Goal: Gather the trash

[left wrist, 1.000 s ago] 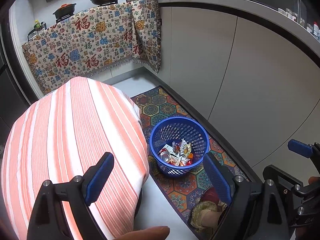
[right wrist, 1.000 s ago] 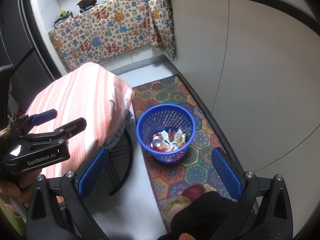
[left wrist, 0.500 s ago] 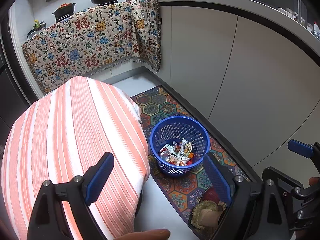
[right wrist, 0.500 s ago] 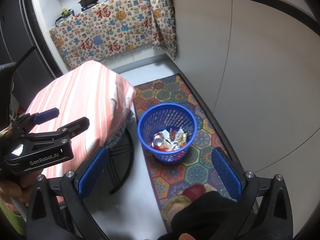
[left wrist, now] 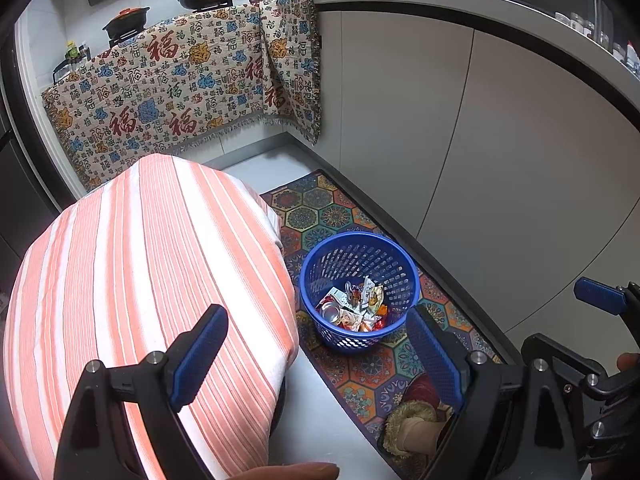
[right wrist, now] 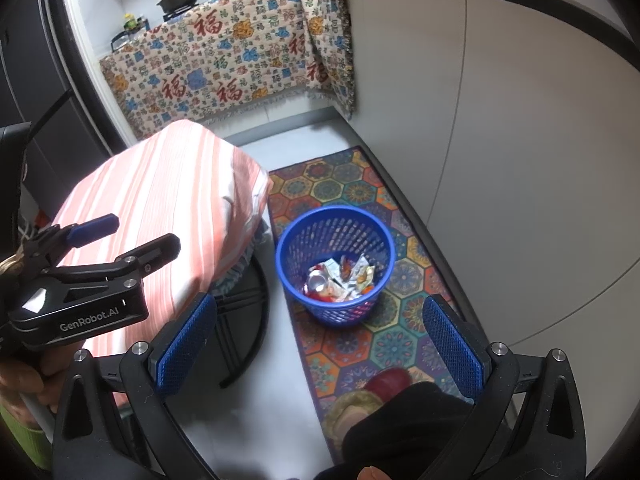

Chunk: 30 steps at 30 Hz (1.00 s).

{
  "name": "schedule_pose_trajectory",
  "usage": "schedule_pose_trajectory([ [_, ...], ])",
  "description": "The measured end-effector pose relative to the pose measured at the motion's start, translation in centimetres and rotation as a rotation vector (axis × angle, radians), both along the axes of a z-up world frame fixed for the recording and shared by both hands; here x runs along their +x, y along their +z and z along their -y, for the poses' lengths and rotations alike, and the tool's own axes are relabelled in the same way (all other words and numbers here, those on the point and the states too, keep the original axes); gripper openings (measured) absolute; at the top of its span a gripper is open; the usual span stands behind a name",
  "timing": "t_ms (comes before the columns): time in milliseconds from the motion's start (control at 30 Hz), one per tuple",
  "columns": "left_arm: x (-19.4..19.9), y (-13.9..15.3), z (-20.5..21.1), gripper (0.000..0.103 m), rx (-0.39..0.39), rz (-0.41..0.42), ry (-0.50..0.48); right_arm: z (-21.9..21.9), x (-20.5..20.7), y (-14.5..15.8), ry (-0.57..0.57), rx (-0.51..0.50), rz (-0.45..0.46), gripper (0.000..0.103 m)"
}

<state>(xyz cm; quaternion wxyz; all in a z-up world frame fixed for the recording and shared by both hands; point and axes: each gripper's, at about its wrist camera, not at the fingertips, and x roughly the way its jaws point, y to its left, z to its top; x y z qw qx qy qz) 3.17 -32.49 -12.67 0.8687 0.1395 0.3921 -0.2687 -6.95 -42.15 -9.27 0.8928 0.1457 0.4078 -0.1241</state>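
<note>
Down on the patterned runner rug (right wrist: 360, 344), hard by the grey cabinet fronts, stands the blue mesh wastebasket (right wrist: 335, 265), and that is where the trash sits: a crushed drink can (right wrist: 317, 280) on its left side with crumpled snack wrappers (right wrist: 356, 274) heaped against it on the right. I can see no loose litter on the floor, nor on the striped cloth over the small table (left wrist: 132, 280).

Both tools hang above with nothing in them. The left gripper (left wrist: 316, 354) has its blue pads spread wide, one over the table's cloth edge and the other over the rug, and the right gripper (right wrist: 318, 346) is spread just as wide.

What counts is the bearing. From either gripper the basket lies ahead and below, and it sits almost squarely between the right gripper's fingers, a touch left of centre. For the left gripper it sits right of centre, with the table crowding that side. The basket stands upright, its mouth open to the top, so any reach goes straight down. I would judge the right hand nearer and freer, with the collecting looking all but done.
</note>
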Motion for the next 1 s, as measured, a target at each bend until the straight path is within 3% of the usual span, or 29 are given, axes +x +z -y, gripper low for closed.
schedule_pose_trajectory([
  [1000, -0.24, -0.09, -0.19, 0.092, 0.001, 0.002, -0.019, 0.76, -0.25, -0.85, -0.004, 0.011, -0.016, 0.103],
])
